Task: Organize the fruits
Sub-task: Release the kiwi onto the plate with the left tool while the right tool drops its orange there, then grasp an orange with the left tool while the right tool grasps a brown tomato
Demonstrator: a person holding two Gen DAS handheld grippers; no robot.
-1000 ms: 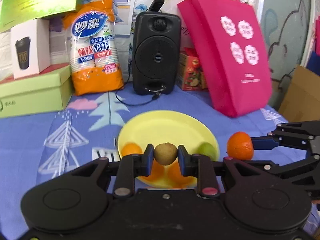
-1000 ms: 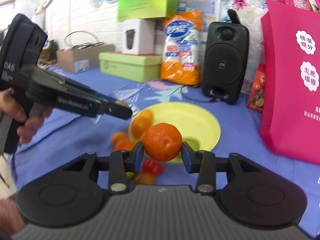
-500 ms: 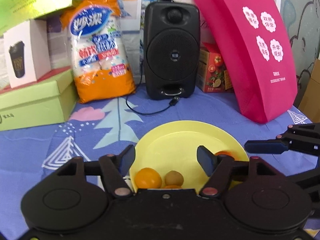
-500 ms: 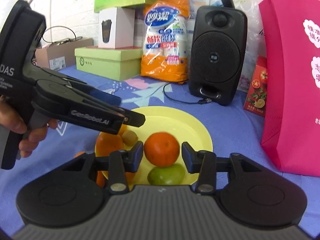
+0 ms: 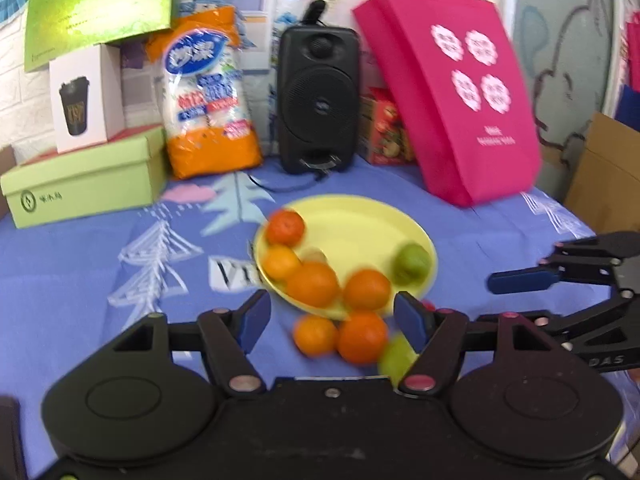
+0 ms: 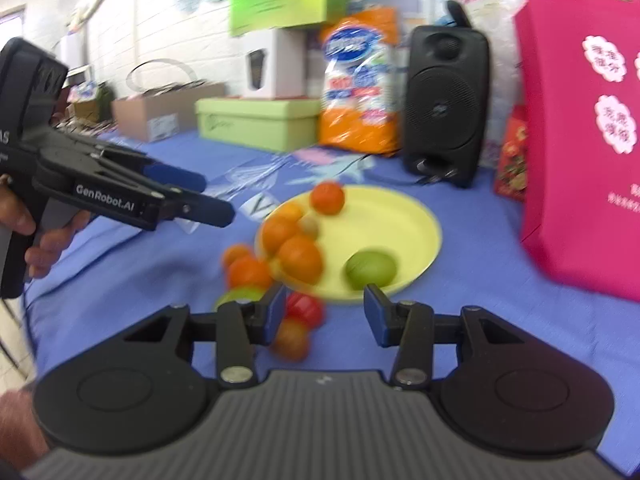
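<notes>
Fruit is gathered on the yellow plate [image 5: 372, 216]: oranges [image 5: 312, 283] at its left, a green fruit [image 5: 412, 263] at its right. More oranges [image 5: 362, 337] lie on the tabletop [image 5: 80, 280] just before it. Left gripper [image 5: 332, 318] and right gripper [image 6: 324, 312] are held with fingers spread wide, nothing gripped.

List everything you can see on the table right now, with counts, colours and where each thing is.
plate: one, yellow, table centre
oranges on plate: four, orange, its left and near side
kiwi: one, brown, among them
green fruit on plate: one, right side
fruit off plate: two oranges, one green and some red pieces, near edge
speaker: one, black, behind plate
tote bag: one, pink, right
paper-cup pack: one, orange and white, left of speaker
box: one, green, far left
left gripper: open, empty
right gripper: open, empty
</notes>
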